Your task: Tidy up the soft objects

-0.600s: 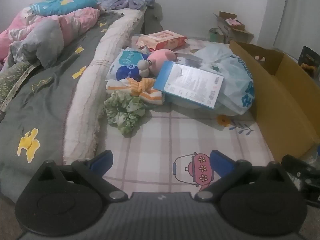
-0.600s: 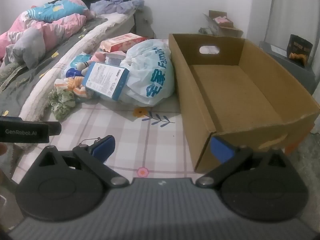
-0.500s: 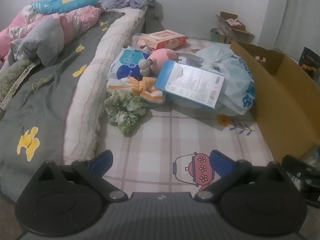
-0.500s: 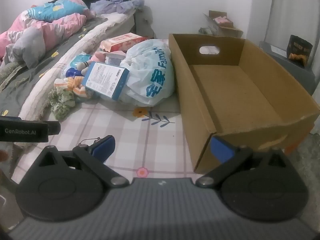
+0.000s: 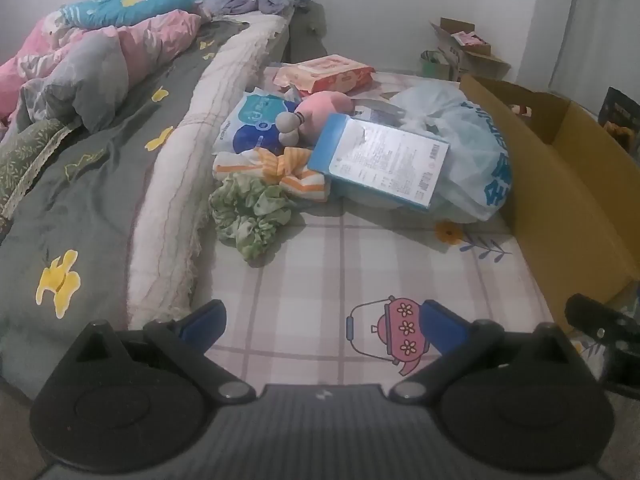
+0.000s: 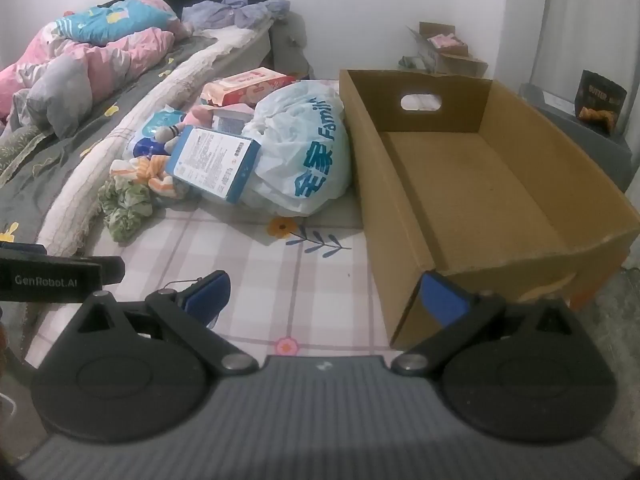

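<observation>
A pile of soft things lies on the checked mat beside the bed: a green scrunchie [image 5: 250, 212] [image 6: 124, 206], an orange-striped bow [image 5: 280, 168], a pink plush toy [image 5: 320, 110], a blue tissue pack [image 5: 250, 120], a white plastic bag [image 5: 472, 148] [image 6: 304, 152] and a blue-edged flat box [image 5: 380, 160] [image 6: 212, 162]. An empty cardboard box [image 6: 472, 168] [image 5: 560, 188] stands at the right. My left gripper [image 5: 320, 322] is open and empty, short of the pile. My right gripper [image 6: 324, 294] is open and empty at the cardboard box's near corner.
The bed with a grey quilt [image 5: 80, 184] and pink bedding [image 5: 132, 48] runs along the left. A pink wipes pack [image 5: 324, 74] lies behind the pile. Small cartons [image 6: 444, 50] stand by the far wall. A dark snack bag [image 6: 600, 98] sits at the right.
Both grippers have drifted slightly; the view has barely shifted. Nothing was grasped or let go.
</observation>
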The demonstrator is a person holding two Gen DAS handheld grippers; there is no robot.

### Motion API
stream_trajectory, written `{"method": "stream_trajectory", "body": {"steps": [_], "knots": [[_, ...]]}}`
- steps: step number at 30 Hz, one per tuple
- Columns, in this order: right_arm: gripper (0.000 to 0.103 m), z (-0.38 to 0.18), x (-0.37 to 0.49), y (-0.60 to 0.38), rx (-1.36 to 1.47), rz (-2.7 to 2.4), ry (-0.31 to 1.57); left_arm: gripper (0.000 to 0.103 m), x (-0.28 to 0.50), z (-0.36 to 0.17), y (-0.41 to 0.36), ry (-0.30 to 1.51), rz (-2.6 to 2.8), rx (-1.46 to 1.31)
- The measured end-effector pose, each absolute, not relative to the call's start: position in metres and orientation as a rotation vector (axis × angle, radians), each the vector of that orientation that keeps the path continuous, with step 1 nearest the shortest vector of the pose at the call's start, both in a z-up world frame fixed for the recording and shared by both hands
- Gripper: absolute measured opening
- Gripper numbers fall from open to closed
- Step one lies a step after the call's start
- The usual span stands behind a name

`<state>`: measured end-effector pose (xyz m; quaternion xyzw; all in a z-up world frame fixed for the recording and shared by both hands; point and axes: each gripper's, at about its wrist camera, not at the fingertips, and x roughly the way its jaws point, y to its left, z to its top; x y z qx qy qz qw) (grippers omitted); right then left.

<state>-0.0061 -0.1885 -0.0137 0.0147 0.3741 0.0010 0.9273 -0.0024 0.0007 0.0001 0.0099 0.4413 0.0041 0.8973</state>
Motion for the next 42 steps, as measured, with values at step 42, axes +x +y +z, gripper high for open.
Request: {"method": "stream_trajectory", "body": {"steps": [42], "knots": [[0.102,-0.018,-0.006,-0.195,0.049,-0.006,0.778,0.103,-0.001,-0.009,-0.011,0.957,-0.026,0.038]]}}
